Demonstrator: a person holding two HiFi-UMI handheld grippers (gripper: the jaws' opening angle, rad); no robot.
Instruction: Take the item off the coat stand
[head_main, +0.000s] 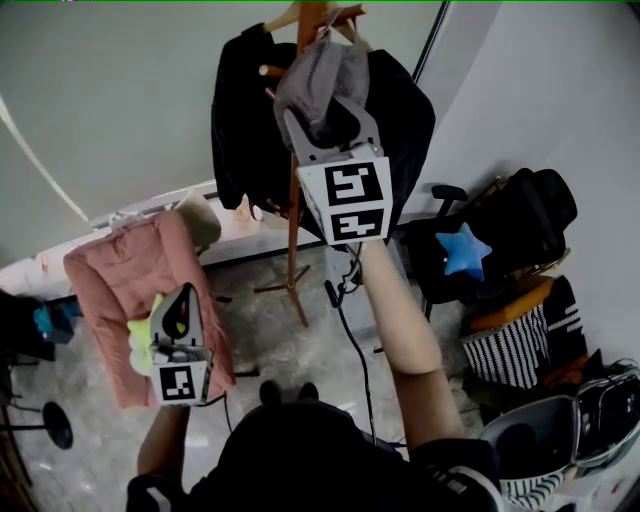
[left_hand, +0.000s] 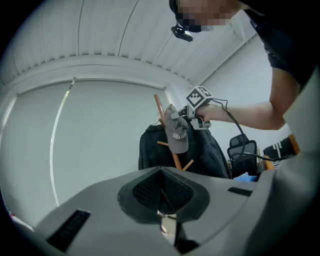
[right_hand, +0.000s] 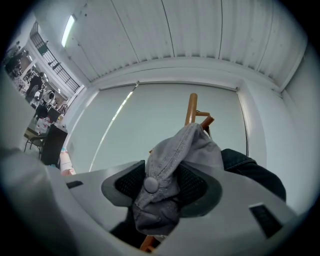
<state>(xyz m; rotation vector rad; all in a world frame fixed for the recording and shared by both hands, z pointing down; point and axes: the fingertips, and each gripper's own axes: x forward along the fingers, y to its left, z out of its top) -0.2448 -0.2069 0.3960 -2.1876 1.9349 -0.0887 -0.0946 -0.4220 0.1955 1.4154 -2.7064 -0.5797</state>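
your right tool (right_hand: 161, 186) is pinching the bunched crown of the grey cap (right_hand: 186, 149). the cap hangs high on the coat stand (right_hand: 190, 107), over a dark jacket (head_main: 235, 120). the grip looks like cloth only, so lift up first to clear the peg, then draw toward you. a sideways pull could rock the stand. your left tool (left_hand: 161, 192) is pressed together, empty, low and well apart. the cap covers its peg, and the head view cuts off the stand's top.
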